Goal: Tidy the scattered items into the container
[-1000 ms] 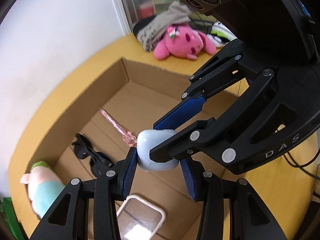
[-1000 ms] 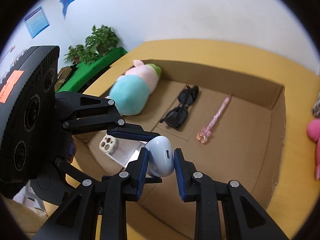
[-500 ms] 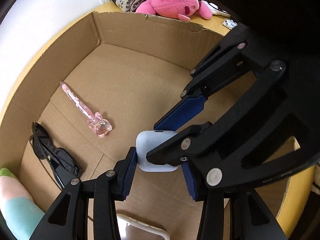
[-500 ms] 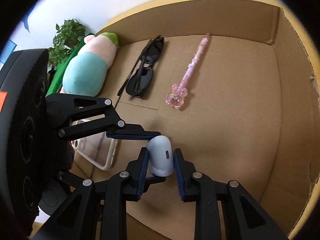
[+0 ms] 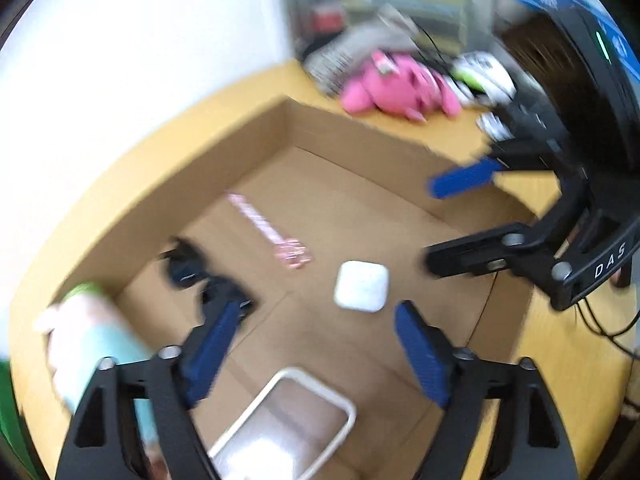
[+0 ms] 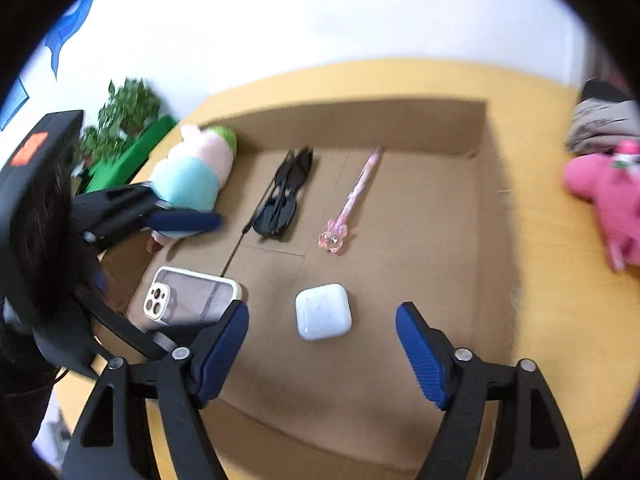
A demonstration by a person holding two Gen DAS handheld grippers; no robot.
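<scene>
- Yellow table (image 6: 532, 248) under everything, white wall behind
- Open cardboard box (image 6: 490, 216) flat on the table, walls upright, floor partly bare
- Blurred left view, sharper right view
- Left gripper (image 5: 316, 336) over the box, jaws just opened wide, blue pads apart, nothing between them
- Right gripper (image 6: 322, 334) likewise over the box, jaws just opened wide, nothing pinched
- Pink plush toy (image 6: 608, 196) outside the box on the table, beside a grey bundle of cloth (image 6: 600, 120)
- Plush with teal body and green cap (image 6: 192, 172) lying in the box's far left corner, against the wall
- Clear phone case (image 6: 188, 300) with pale rim flat on the box floor, near side, left of the earbud case
- Black sunglasses (image 6: 284, 196) folded on the floor, between the teal plush and the pink pen
- Pink pen (image 6: 352, 204) with a bear-shaped end, lying beside the sunglasses, apart from them
- White earbud case (image 6: 323, 311) resting free on the box floor, near the middle, touched by neither gripper, below the open pads in both views
</scene>
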